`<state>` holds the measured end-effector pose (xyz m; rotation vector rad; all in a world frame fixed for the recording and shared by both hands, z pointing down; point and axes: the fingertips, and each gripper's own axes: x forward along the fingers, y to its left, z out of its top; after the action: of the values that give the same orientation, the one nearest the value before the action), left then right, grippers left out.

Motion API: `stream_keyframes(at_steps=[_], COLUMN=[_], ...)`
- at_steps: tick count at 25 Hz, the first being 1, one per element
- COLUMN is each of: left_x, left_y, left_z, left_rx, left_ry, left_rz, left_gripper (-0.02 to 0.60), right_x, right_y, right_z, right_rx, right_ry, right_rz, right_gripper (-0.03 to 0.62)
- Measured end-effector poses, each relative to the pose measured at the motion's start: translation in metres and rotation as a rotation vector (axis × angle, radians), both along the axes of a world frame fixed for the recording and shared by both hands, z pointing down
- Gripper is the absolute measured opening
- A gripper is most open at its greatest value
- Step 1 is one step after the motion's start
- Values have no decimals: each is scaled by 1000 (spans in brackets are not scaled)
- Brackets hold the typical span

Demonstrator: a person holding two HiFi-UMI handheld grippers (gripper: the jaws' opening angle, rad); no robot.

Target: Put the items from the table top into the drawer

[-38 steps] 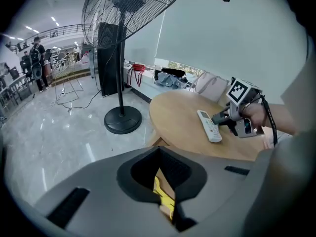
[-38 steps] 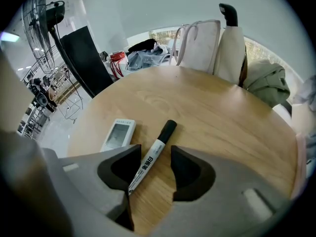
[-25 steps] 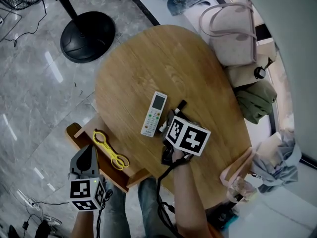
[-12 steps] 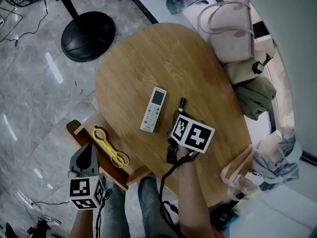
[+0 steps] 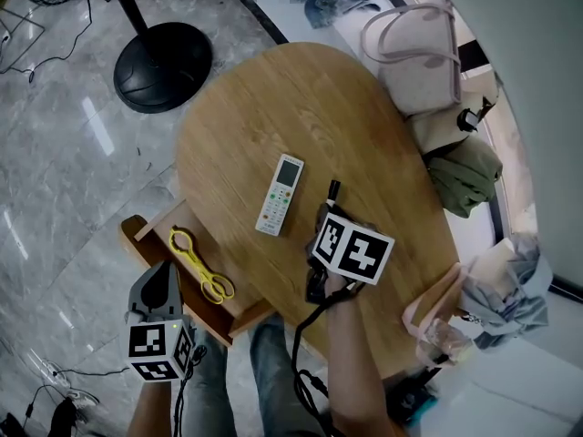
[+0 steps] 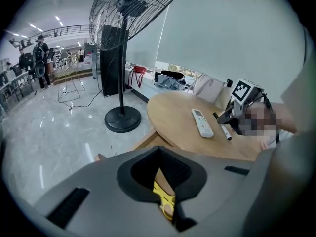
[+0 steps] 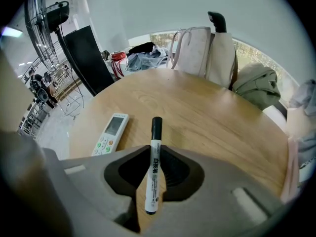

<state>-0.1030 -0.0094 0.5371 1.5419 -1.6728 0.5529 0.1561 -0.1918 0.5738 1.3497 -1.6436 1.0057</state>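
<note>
Nearest me, the left gripper [image 5: 164, 280] is hovering by the near end of the open drawer [image 5: 146, 235], its fingers pressed together on nothing. Yellow tongs [image 5: 202, 271] are lying in the drawer. Further out, the right gripper [image 5: 321, 221] has just been closing and is pinching the marker [image 5: 333, 189] over the table [image 5: 291, 107]. The remote [image 5: 279, 195] is lying just to its left. A bag [image 5: 419, 62] is sitting at the far right edge.

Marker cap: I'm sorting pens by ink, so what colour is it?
Black cap on the white-barrelled marker; clearest in the right gripper view.
</note>
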Motion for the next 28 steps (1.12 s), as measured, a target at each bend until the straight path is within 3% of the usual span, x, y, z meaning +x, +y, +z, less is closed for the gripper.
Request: stream_keyframes(at_steps=[15, 28], left_x=[-4, -40], left_y=[35, 89], left_z=[-11, -14], left_rx=[27, 20], left_ry=[9, 1], left_rz=[-18, -81], left_gripper=[-5, -5], right_x=[-20, -73], right_y=[38, 87], right_z=[-26, -36], right_rx=[36, 42], right_ry=[-12, -55], right_rz=[-53, -129], right_gripper=[71, 71])
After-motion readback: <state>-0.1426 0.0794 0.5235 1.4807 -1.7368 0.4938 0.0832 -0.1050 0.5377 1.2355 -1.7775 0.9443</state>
